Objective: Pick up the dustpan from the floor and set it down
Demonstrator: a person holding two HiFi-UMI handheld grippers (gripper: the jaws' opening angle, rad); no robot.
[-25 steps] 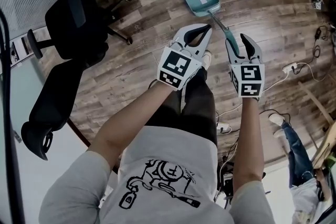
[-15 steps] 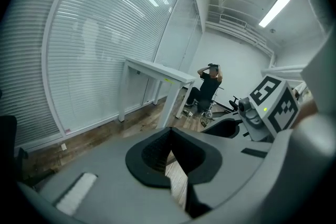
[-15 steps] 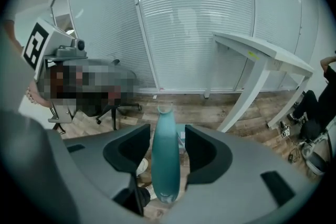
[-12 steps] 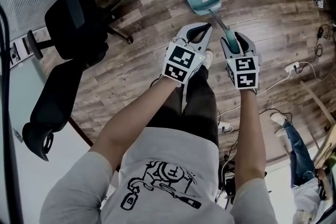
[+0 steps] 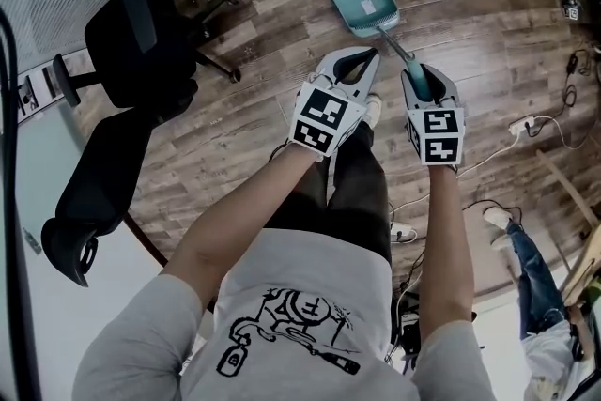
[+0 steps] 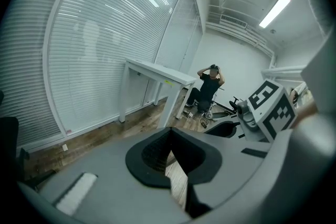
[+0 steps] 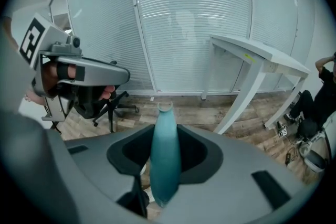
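Right gripper [image 5: 420, 76] dropped, closing on teal dustpan [image 5: 364, 5] w/ long handle [image 7: 165, 157].

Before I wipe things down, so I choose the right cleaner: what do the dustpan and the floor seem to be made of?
The dustpan looks like moulded plastic: uniform teal, smooth, soft sheen. The floor is wood or wood-look laminate: brown grained planks with seams; which, I cannot tell.
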